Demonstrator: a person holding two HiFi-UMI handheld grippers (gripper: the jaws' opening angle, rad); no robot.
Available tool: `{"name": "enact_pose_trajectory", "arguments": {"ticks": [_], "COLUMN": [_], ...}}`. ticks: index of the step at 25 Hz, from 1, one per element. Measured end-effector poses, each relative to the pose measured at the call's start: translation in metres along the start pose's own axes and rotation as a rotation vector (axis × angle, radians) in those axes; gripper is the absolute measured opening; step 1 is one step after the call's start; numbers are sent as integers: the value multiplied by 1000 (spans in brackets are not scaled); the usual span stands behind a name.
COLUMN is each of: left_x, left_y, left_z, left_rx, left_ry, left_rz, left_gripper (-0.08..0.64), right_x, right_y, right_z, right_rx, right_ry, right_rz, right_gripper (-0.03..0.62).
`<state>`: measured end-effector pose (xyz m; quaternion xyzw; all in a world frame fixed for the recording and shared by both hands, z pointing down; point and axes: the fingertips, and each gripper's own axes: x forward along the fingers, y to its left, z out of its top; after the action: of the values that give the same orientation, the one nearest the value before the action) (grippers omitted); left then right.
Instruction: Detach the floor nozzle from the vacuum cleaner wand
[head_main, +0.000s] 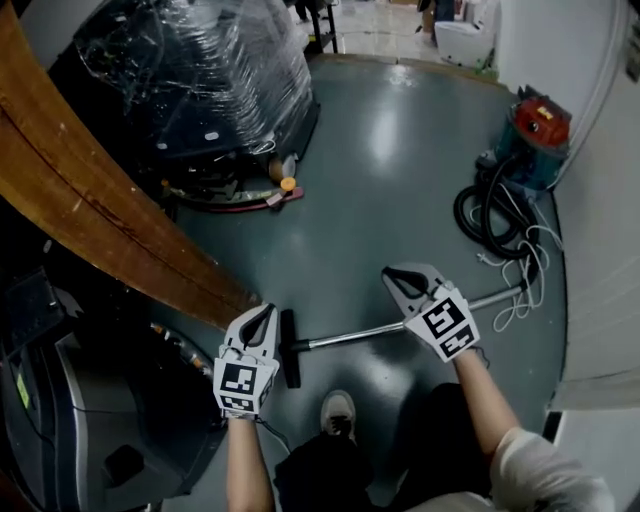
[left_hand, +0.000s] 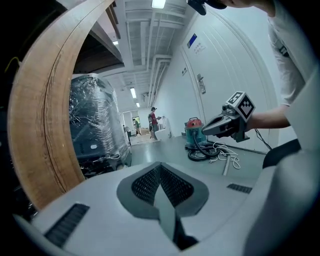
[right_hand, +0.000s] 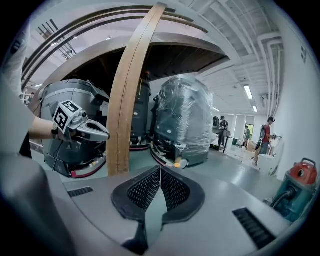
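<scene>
While both are closed tight and empty, the left hand-held gripper (head_main: 262, 318) is beside the floor nozzle (head_main: 290, 348) and the right hand-held gripper (head_main: 400, 280) is over its wand (head_main: 350, 337), lying on the floor (head_main: 380, 170).

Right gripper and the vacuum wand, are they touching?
Apart. The left gripper view shows the right gripper in the air, above the wand on the floor.
</scene>
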<state>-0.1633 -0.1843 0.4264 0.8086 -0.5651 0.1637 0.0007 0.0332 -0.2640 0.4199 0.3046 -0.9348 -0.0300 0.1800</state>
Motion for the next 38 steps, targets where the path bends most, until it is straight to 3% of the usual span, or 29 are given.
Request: {"name": "enact_pose_trajectory", "arguments": {"ticks": [8, 11, 17, 24, 33, 38], "left_x": [28, 38, 49, 59, 69, 74], "left_y": [15, 7, -7, -5, -19, -33], "left_z": [-54, -75, -118, -155, -213, -227], "left_rx": [-21, -23, -110, -206, -165, -134], "left_ry": [22, 41, 70, 88, 192, 237], "left_rz": [5, -33, -109, -141, -166, -196], "left_gripper": [0, 0, 0, 0, 0, 1], "right_x": [43, 59, 92, 123, 142, 143], "right_y": [14, 25, 57, 87, 119, 126], "right_z": [-39, -55, -94, -122, -169, -191], "right_rx": [-19, -27, -51, -97, -61, 26], "right_ry": [39, 52, 114, 139, 178, 207], "right_rz": [81, 122, 208, 294, 439, 488], "right_gripper": [30, 31, 31, 32, 32, 32]}}
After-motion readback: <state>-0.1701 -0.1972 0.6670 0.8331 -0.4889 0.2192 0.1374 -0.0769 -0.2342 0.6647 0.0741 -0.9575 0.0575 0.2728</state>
